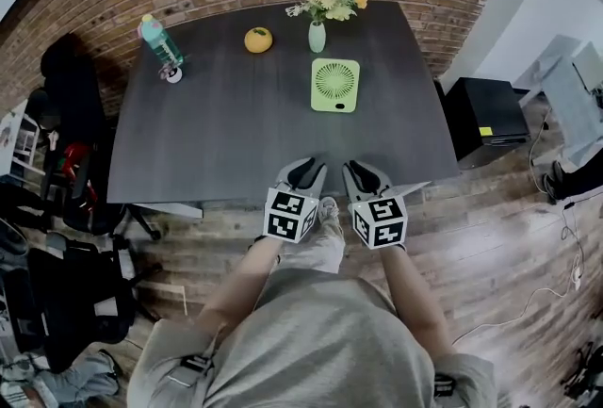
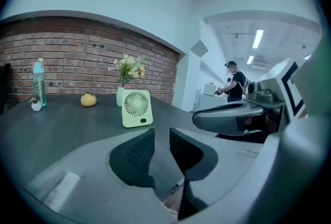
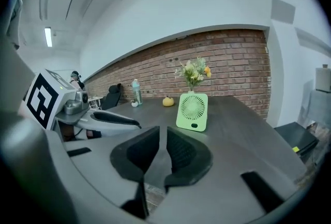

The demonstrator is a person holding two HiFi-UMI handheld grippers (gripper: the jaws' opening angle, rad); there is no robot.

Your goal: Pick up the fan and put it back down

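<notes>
A light green square fan [image 1: 335, 85] stands upright on the dark table [image 1: 226, 152], right of its middle and toward the far side. It also shows in the left gripper view as the fan [image 2: 137, 108] and in the right gripper view as the fan [image 3: 192, 111]. Both grippers hover side by side over the table's near edge, well short of the fan. The left gripper [image 1: 306, 171] [image 2: 162, 137] has a narrow gap between its jaws with nothing in it. The right gripper [image 1: 364, 174] [image 3: 162, 137] shows only a thin slit, also with nothing in it.
Behind the fan stand a pale vase of flowers [image 1: 317, 36] and a yellow-orange fruit [image 1: 258, 40]. A teal bottle [image 1: 160, 40] is at the far left corner. A black box [image 1: 485, 114] sits right of the table, dark chairs [image 1: 66, 171] on its left. A person [image 2: 235, 80] stands far off.
</notes>
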